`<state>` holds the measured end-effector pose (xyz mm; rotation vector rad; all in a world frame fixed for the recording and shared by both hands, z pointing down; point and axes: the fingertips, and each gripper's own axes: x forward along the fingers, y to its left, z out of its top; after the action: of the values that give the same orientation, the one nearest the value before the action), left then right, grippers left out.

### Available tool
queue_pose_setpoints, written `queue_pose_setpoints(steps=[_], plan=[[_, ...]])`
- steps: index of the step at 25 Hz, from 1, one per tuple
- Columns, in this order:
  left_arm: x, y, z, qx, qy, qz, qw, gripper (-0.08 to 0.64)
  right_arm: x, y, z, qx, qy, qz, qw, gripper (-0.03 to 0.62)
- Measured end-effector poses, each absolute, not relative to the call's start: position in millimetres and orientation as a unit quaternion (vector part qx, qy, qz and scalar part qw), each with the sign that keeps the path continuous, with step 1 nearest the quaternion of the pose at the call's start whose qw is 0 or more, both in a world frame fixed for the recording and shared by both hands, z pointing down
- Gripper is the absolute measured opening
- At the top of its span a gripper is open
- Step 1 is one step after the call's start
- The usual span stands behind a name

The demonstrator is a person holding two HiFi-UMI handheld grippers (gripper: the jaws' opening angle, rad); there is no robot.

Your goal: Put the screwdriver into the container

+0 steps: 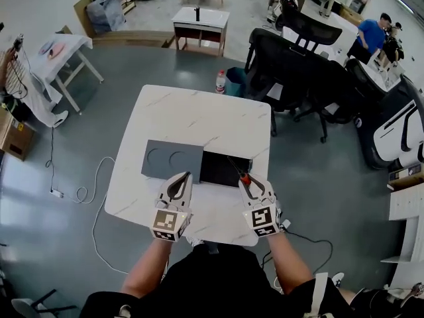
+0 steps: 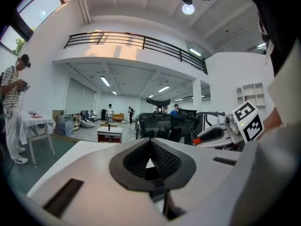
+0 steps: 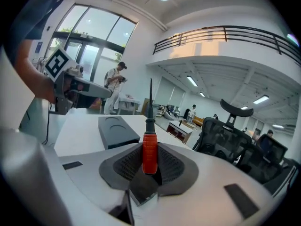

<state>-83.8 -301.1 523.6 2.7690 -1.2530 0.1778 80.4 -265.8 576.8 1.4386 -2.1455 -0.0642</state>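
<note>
The screwdriver (image 3: 149, 149) has a red handle and a thin black shaft that sticks out past the jaws. My right gripper (image 3: 149, 147) is shut on the handle. In the head view the right gripper (image 1: 243, 176) holds the screwdriver (image 1: 244, 177) at the near right corner of a black container (image 1: 222, 169), with the shaft slanting over it. A grey container piece (image 1: 172, 160) with two round recesses lies against the black one's left side. My left gripper (image 1: 187, 175) hovers at the grey piece's near edge, shut and empty. Its tips (image 2: 150, 144) meet with nothing between them.
Both containers lie on a white marble table (image 1: 192, 118). A water bottle (image 1: 220, 81) stands on the floor past the table's far edge. Black office chairs (image 1: 291, 65) crowd the right side. A cable (image 1: 86, 191) runs over the floor on the left.
</note>
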Motion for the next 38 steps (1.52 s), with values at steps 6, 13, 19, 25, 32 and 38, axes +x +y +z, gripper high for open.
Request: queue_pose_setpoints(steps=[6, 13, 19, 25, 32, 38], plan=[[-92.1, -299.3, 537.4, 0.898, -0.429, 0.069, 0.063, 0.006, 87.7, -275.4, 622.2, 0.496, -0.786, -0.031, 0.367, 0.107], [-100.9, -295.0, 552.1, 0.89, -0.442, 0.079, 0.077, 0.006, 89.3, -290.4, 677.5, 0.427, -0.774, -0.017, 0.468, 0.107], [-105.4, -290.7, 554.5, 0.887, -0.447, 0.082, 0.081, 0.005, 84.9, -298.7, 716.8, 0.368, -0.755, -0.013, 0.543, 0.108], [-113.4, -289.0, 557.5, 0.882, -0.456, 0.082, 0.085, 0.006, 88.2, -304.8, 746.0, 0.318, -0.727, 0.0, 0.608, 0.108], [-120.7, -286.4, 557.8, 0.878, -0.464, 0.08, 0.089, 0.006, 88.1, -305.2, 770.0, 0.258, -0.699, 0.027, 0.666, 0.109], [-129.1, -284.6, 558.8, 0.873, -0.471, 0.082, 0.092, 0.006, 83.8, -306.2, 777.5, 0.239, -0.695, 0.041, 0.676, 0.11]])
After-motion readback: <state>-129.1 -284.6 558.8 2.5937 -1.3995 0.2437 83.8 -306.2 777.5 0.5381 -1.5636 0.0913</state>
